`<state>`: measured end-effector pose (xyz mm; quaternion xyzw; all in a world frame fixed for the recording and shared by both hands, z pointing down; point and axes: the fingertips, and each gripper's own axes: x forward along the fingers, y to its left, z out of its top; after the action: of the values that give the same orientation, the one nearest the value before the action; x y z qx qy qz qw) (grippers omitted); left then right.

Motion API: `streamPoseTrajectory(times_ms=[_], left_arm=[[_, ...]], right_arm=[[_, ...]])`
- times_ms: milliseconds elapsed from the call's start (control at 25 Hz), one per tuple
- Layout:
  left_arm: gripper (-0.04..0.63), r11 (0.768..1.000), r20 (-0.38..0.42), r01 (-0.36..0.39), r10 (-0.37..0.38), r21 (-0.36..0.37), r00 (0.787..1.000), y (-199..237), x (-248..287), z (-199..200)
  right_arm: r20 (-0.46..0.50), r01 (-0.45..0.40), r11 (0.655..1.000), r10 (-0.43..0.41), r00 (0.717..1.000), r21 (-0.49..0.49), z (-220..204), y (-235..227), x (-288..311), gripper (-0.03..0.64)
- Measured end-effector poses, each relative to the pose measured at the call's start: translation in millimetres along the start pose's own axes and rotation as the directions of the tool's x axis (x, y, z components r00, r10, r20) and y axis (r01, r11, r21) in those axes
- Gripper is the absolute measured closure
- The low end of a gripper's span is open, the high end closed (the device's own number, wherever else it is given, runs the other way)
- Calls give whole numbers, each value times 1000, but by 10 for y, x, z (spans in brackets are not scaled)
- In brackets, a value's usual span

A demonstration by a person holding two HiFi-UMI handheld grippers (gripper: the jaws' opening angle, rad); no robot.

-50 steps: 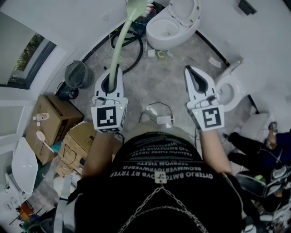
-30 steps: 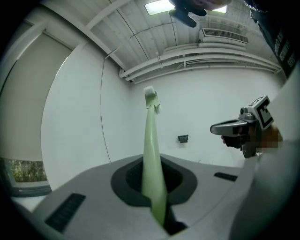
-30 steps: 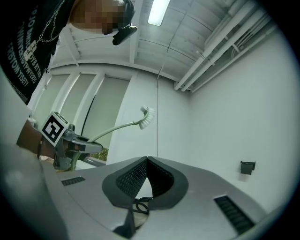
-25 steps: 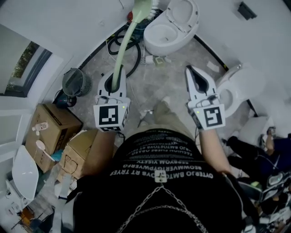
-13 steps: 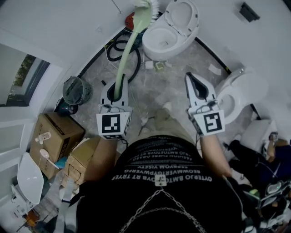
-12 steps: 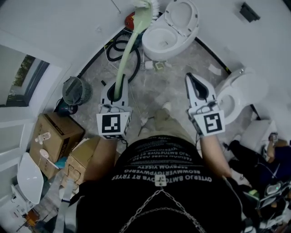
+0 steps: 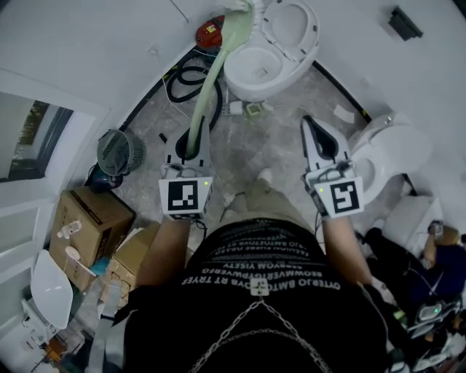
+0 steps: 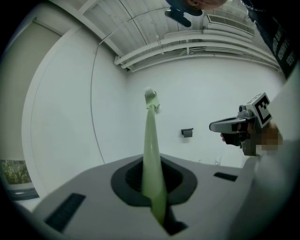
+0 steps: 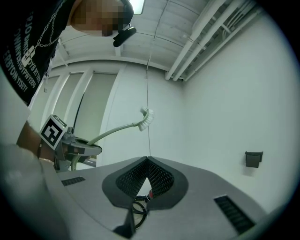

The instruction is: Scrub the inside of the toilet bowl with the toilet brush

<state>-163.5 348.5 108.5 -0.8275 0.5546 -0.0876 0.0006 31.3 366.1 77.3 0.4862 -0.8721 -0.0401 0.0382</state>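
A white toilet (image 7: 256, 71) with its lid raised stands on the grey floor at the top of the head view. My left gripper (image 7: 194, 134) is shut on the pale green handle of the toilet brush (image 7: 212, 73). The handle runs up and forward, and its white bristle head (image 7: 239, 6) is in the air beside the bowl's left rim, not inside it. In the left gripper view the handle (image 8: 152, 159) rises from between the jaws to the bristles (image 8: 150, 99). My right gripper (image 7: 314, 122) is shut on nothing, to the right of the brush; its jaws meet tip to tip (image 9: 147, 159).
A second white toilet (image 7: 389, 142) stands close to the right gripper. A coiled black hose (image 7: 188, 76) and a red object (image 7: 210, 30) lie left of the bowl. A grey fan (image 7: 117, 151) and cardboard boxes (image 7: 86, 222) are at the left. Small items (image 7: 252, 110) litter the floor ahead.
The person has stepped forward, so both grippers are nearer the toilet. The brush head has moved up beside the bowl's left rim. The grip on the handle is unchanged.
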Motion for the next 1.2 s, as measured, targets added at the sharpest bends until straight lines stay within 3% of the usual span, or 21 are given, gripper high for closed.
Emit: streamPoseTrajectory(times_ms=[280,440,800,1200], left_arm=[[594,1000,4,-15,15,-22,1000,40,406,94],[594,1000,-29,-12,13,16,1000,38,633,143],[594,998,-3,-46,46,34,999,-129,1204,389],[594,992,-14,-119,120,49,993,0,1325,410]], right_arm=[[-6,-23,1000,23,1000,-5,-3,-334,308,614],[7,-38,999,38,999,-10,81,-526,435,614],[22,-82,996,83,996,-17,78,-1108,620,614],[19,-99,995,99,995,-3,-5,-1420,783,614]])
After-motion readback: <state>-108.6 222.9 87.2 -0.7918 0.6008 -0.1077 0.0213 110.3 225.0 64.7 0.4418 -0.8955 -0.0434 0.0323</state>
